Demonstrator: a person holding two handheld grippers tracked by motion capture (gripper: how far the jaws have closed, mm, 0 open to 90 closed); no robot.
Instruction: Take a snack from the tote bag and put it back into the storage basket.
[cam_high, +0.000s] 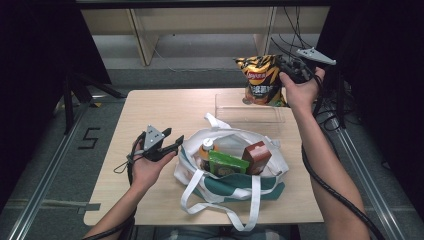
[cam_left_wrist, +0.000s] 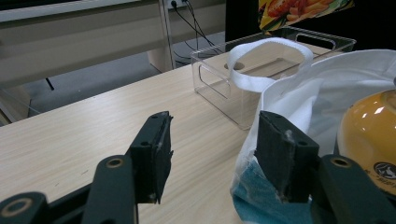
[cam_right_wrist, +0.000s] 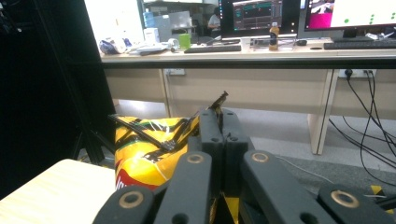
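Leftmost, the left tool (cam_high: 172, 141) rests low over the counter (cam_high: 150, 105) with its jaws spread wide and nothing between them; just to its right sits the white tote bag (cam_high: 227, 172), whose rim nearly touches the right-hand jaw in the left gripper view. Inside the bag, beyond that tool, stand an orange-capped bottle (cam_high: 205, 152), a green packet (cam_high: 227, 164) and a brown carton (cam_high: 257, 156). Farther right and behind the bag lies a clear plastic bin (cam_high: 250, 115). The right tool (cam_high: 284, 70) is clamped tight on the top seam of the yellow-and-black chip bag (cam_high: 260, 80), which hangs just left of and below that tool, its bottom at the bin's far edge. Judging from this, the chips look bound for the bin. The thin crimped seam is a slippery hold, so the bag could slide free or swing and miss the bin, landing on its rim. Squeezing lower on the bag would crush the chips. The tote's loose handle (cam_left_wrist: 271, 51), arching near the bin, could also snag the bag.
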